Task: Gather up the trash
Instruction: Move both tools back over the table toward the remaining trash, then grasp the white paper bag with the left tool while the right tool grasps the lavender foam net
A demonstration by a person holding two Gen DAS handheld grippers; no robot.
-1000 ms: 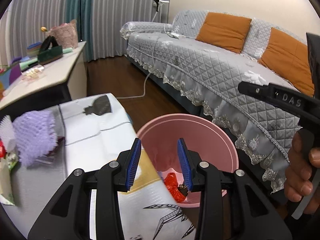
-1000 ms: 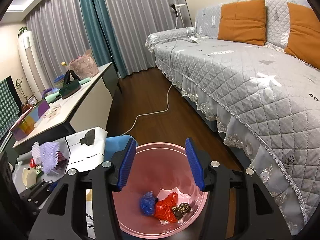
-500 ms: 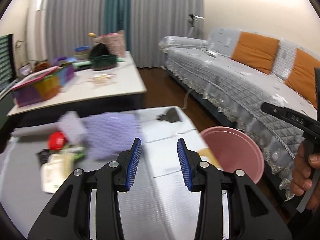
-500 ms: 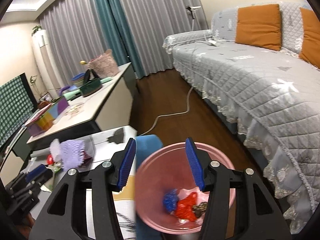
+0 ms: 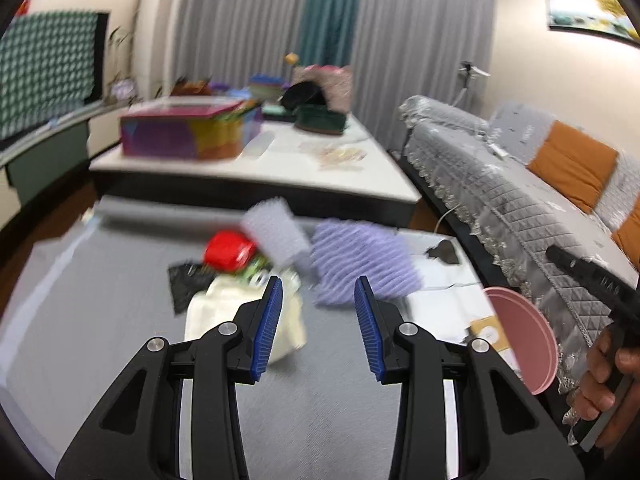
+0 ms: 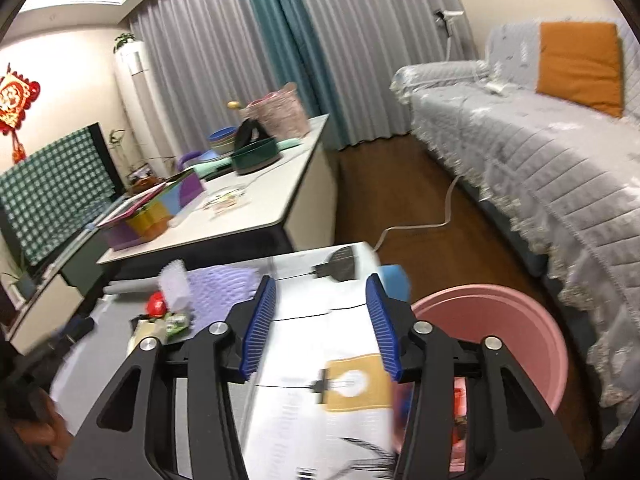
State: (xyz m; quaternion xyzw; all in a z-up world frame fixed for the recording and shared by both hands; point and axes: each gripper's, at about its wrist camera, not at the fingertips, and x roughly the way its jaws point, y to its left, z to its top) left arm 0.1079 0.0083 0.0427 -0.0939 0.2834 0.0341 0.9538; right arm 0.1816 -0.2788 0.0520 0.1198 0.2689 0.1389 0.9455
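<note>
on the grey table (image 5: 100,320), trash was left piled: a cream packet (image 5: 208,316) just beyond the left gripper (image 5: 318,320), spread and empty; the right gripper (image 6: 320,320), also spread, was held near the pink bin (image 6: 520,320); a descent onto the packet was judged next

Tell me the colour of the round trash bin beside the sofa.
Pink; the round plastic trash bin shows best in the right wrist view.

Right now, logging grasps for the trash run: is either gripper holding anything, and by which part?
Nothing is held. The left gripper and right gripper are both open, with nothing between their pads.
</note>
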